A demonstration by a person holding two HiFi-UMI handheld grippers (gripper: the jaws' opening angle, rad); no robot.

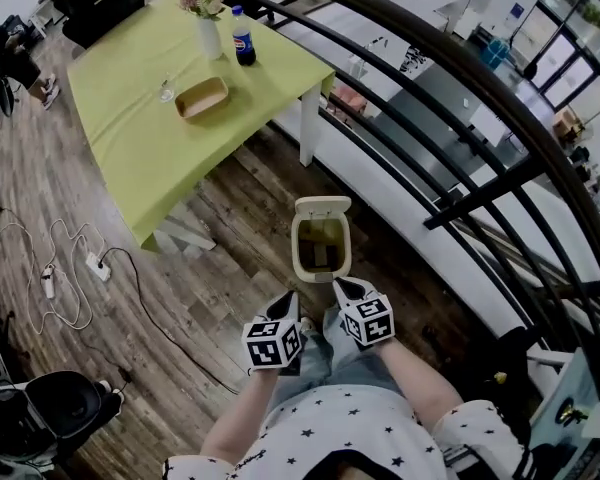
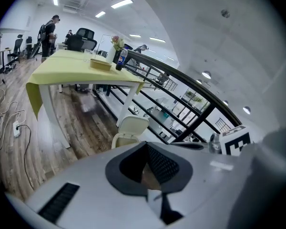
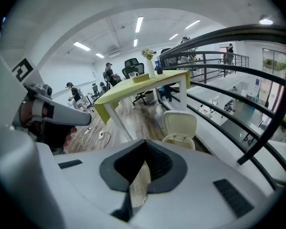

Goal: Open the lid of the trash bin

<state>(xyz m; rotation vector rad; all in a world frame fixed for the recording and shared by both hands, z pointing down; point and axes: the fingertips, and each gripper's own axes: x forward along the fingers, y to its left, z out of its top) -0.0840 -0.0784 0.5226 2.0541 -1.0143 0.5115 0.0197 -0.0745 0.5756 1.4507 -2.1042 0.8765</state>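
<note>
A cream trash bin (image 1: 320, 251) stands on the wooden floor between the table and the railing. Its lid (image 1: 322, 206) is swung up at the far side, and the inside is visible. My left gripper (image 1: 292, 295) and right gripper (image 1: 337, 282) hover side by side just short of the bin's near rim, touching nothing. Both are shut, and nothing is held. The left gripper view shows the bin (image 2: 127, 130) beyond my left gripper (image 2: 146, 146). The right gripper view shows the raised lid (image 3: 180, 123) beyond my right gripper (image 3: 144, 144).
A yellow-green table (image 1: 140, 143) to the left of the bin carries a flower vase (image 1: 208, 26), a cola bottle (image 1: 243, 38) and a wooden tray (image 1: 202, 97). A black railing (image 1: 460, 118) runs along the right. Cables and a power strip (image 1: 98, 266) lie on the floor at left.
</note>
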